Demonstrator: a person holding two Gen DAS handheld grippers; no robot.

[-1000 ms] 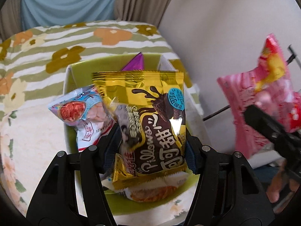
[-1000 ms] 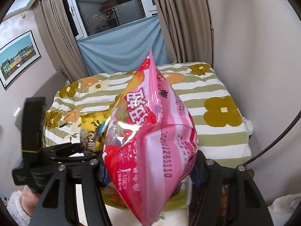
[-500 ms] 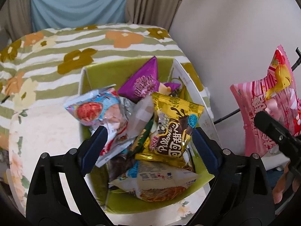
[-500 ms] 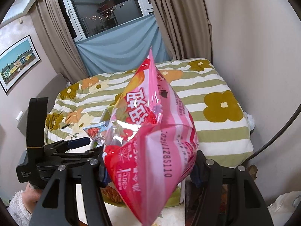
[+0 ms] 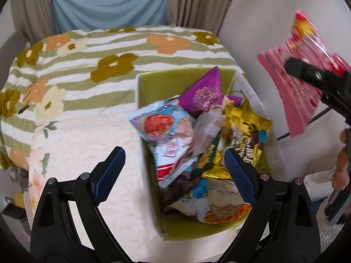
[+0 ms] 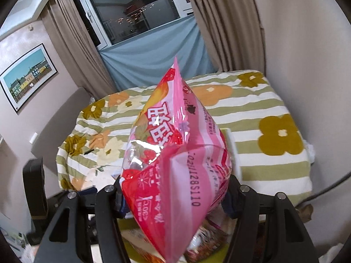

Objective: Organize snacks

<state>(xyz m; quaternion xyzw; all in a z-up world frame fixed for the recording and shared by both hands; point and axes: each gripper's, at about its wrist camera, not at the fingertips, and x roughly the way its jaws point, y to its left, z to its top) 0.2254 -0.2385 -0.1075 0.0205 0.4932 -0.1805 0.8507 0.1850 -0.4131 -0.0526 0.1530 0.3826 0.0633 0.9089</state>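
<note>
A green box [image 5: 149, 85] on a cream cloth holds several snack packs: a gold chocolate pack [image 5: 248, 131], a purple pack [image 5: 204, 94], a blue-and-white pack [image 5: 162, 127] and a noodle-print pack [image 5: 221, 210]. My left gripper [image 5: 173, 171] is open and empty above the box's near left side. My right gripper [image 6: 173, 195] is shut on a pink snack bag [image 6: 175, 153] and holds it up above the box; the bag [image 5: 300, 83] shows at the right of the left wrist view.
A bed with a striped floral cover [image 5: 109, 50] lies behind the box. A pale wall [image 5: 263, 22] stands on the right, curtains and a window [image 6: 136, 17] at the back. The box's white flap [image 5: 258, 103] stands open on its right side.
My left gripper opened and let the gold chocolate pack drop into the box, then drew back and to the left. The right gripper kept hold of the pink bag.
</note>
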